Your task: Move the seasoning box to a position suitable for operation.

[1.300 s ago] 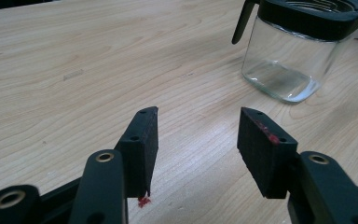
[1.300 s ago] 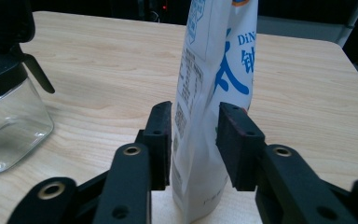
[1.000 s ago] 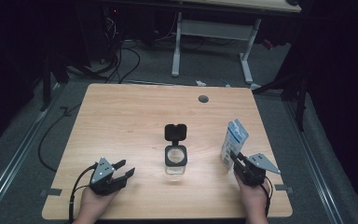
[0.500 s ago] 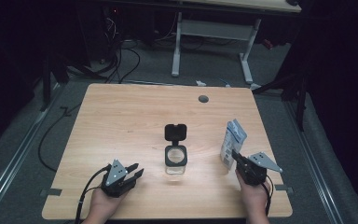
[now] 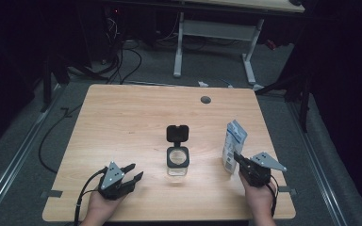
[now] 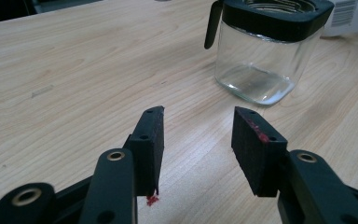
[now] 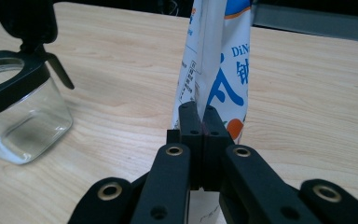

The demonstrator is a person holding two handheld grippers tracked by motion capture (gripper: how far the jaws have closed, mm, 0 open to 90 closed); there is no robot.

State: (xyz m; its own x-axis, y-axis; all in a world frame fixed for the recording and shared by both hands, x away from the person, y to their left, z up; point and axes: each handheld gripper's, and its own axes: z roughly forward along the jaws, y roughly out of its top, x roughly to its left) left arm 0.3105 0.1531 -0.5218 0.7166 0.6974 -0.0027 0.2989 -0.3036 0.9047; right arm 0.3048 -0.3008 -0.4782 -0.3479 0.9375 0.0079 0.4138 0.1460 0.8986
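Black jaws of the right gripper (image 7: 199, 122) are pinched shut on the lower edge of a glossy white-and-blue pouch (image 7: 216, 60), standing upright just right of the square glass jar (image 5: 177, 161). That jar sits mid-table, hinged black lid flipped open, empty, so pouring looks undone; the left gripper (image 6: 198, 140), jaws just widening, holds nothing

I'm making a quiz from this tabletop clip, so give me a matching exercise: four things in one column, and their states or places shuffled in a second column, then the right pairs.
Things:
1. glass jar
2. white pouch
3. left gripper
4. right gripper

States:
A. jaws apart, nothing between them
B. stands upright near the table's right edge, pinched at its side
C. mid-table, black flip lid standing open
D. jaws pressed together on the packaging

Pairs: 1-C, 2-B, 3-A, 4-D
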